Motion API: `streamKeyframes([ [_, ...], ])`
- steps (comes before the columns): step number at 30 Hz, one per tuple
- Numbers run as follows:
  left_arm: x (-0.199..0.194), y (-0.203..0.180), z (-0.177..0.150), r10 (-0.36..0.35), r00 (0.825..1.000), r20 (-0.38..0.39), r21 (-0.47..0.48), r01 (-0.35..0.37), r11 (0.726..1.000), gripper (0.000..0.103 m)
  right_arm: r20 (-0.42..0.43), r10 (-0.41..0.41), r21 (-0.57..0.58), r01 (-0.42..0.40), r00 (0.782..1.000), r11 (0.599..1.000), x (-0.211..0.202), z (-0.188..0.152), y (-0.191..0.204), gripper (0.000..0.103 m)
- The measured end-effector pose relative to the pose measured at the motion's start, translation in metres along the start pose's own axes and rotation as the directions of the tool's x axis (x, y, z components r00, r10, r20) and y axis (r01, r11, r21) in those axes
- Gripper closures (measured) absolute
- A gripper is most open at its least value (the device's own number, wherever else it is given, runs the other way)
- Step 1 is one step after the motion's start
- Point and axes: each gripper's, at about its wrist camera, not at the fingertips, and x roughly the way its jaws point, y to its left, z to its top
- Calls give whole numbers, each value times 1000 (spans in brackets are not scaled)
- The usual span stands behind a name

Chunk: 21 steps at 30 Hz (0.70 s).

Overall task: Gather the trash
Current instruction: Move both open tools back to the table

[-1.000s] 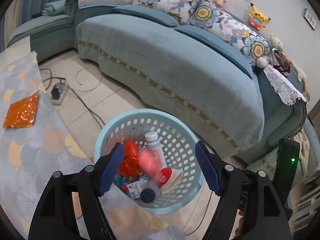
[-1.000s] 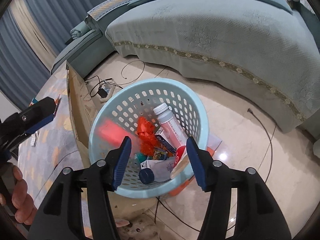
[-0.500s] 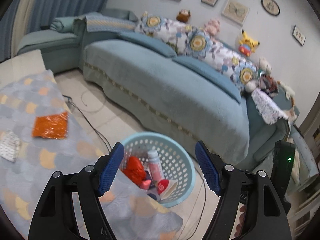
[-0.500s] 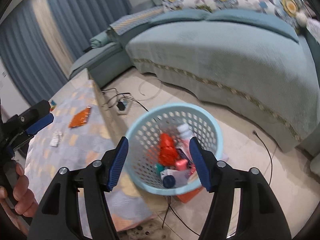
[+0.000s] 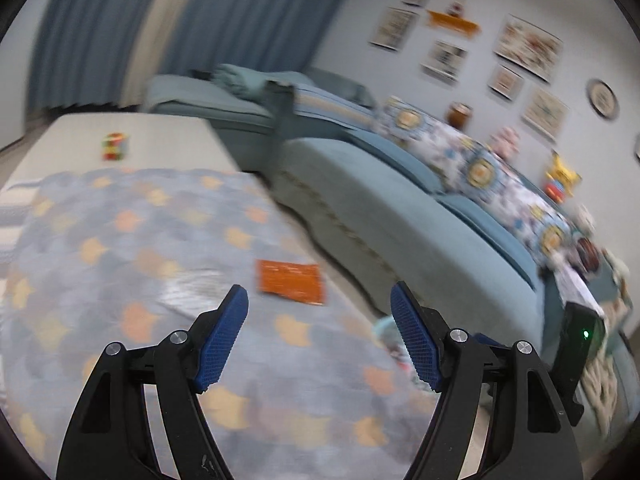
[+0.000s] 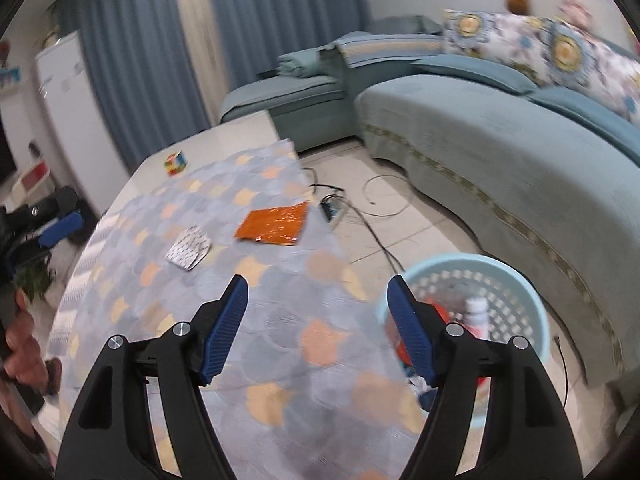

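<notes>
- Both grippers have swung off the basket (image 6: 516, 300) since a sec ago; I'm now over the patterned counter (image 6: 280, 320).
- Left gripper (image 5: 320, 340): spread wide, nothing in it, same as before.
- Right gripper (image 6: 316, 328): jaws have just been opening, spread, empty.
- Orange wrapper (image 6: 274, 224) lies flat on the counter, ahead of both.
- Only right view shows the silver blister pack (image 6: 189, 248) beside it, plus trash in the basket on the floor.

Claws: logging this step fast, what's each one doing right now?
Left claw: open, holding nothing.
Right claw: open, empty, jaws have just been opening.
</notes>
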Motion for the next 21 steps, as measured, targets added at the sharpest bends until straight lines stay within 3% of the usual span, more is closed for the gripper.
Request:
streamKeyframes([
  [4,6,44,2,49,999,-11,-65,-50,997,31,-28,5,-69,-7,1000,998,33,5,28,35],
  [9,49,76,-8,110,990,-88,-69,-116,991,27,-68,19,-114,-27,998,993,79,13,45,35],
  [14,101,95,-16,193,969,-151,-43,-202,978,27,-102,27,-132,-40,994,990,130,24,55,35],
  [19,137,98,-15,202,966,-158,-20,-208,978,27,-130,15,-130,-32,991,991,175,33,60,35],
  [21,154,97,-17,218,957,-191,-1,-222,975,27,-137,13,-123,-30,990,992,190,38,60,35],
])
